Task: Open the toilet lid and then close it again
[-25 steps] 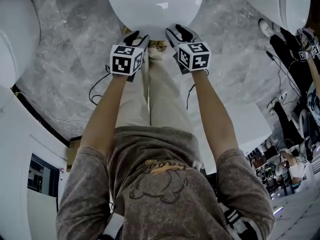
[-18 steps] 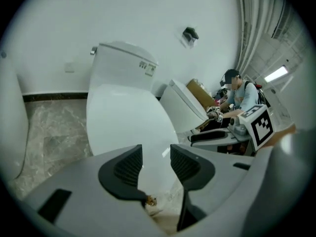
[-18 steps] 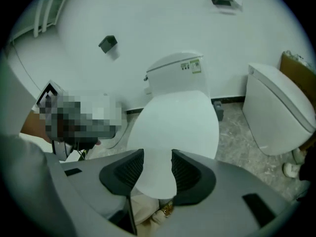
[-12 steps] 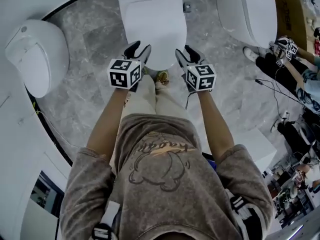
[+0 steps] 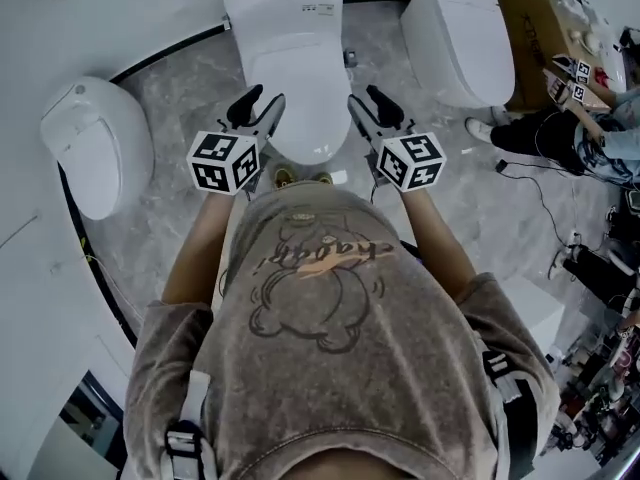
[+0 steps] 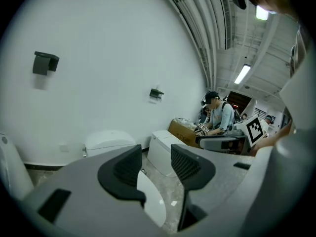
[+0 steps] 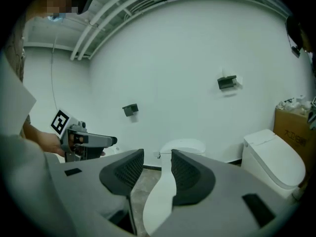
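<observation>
Toilet lid (image 5: pixel 297 108): white, lying shut on the middle toilet (image 5: pixel 285 8) of three against the wall. In the head view it is straight ahead of the standing person (image 5: pixel 320 298). The left gripper (image 5: pixel 256 108) and the right gripper (image 5: pixel 372 110) are held up on either side of it, well above it and touching nothing. From this position, the lift would best start at the lid's front edge. Bring one gripper down low and slip a jaw under the lip. Raise the lid steadily until it leans back, then lower it under control, not letting it drop. The person's chest hides the floor at the feet, and the hinge is too small to make out. A second person (image 5: pixel 600 133) at the right is cut off by the frame.

Left gripper view: the jaws are apart with nothing between them. A slice of the toilet lid shows far below through the gap.

Right gripper view: the jaws are apart and empty, with the lid likewise distant beyond the gap. In both gripper views the jaw bodies hide the lid's front lip.
</observation>
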`<state>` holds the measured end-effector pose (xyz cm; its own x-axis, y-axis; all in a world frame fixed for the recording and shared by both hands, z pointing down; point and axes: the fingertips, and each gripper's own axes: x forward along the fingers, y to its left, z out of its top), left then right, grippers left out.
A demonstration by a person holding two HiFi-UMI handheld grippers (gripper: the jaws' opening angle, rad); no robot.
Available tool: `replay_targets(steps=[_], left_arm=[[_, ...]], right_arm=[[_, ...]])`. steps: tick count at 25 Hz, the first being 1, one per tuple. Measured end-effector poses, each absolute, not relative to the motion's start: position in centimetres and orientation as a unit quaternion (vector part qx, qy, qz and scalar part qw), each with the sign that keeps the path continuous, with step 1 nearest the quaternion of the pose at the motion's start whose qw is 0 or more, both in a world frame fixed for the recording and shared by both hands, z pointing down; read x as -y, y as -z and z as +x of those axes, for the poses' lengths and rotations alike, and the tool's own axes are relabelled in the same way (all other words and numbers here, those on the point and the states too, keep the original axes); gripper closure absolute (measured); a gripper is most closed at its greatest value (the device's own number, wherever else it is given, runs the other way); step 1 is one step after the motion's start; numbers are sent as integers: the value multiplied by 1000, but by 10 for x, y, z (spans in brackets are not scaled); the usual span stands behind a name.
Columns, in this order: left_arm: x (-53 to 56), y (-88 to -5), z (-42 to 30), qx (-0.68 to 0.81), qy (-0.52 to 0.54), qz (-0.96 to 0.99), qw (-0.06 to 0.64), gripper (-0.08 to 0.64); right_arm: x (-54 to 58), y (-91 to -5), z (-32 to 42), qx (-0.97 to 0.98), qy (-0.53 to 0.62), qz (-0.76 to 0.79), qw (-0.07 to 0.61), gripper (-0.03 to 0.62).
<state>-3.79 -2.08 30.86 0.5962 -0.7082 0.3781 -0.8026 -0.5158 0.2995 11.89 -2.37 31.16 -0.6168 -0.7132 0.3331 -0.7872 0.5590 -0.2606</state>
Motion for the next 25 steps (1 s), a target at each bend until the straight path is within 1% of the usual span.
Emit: replay_targets(steps=[5, 7, 10, 14, 18, 25], left_arm=[[6, -278, -46, 455, -67, 863, 207, 380], [0, -274, -51, 461, -48, 862, 205, 388], [-7, -272, -60, 475, -21, 857, 198, 488], [-13, -275, -65, 500, -24, 849, 171, 543], [-13, -278, -66, 508, -28, 846, 162, 551], [-11, -292, -65, 519, -39, 841, 149, 551]], right_arm=[[2, -280, 124, 883, -161, 435, 68, 404], [-3, -277, 128, 885, -147, 439, 56, 436], [-8, -278, 134, 885, -132, 445, 39, 484], [-13, -280, 143, 882, -128, 452, 32, 541], [-15, -287, 146, 880, -128, 457, 34, 562], [-15, -302, 150, 872, -136, 469, 32, 565]])
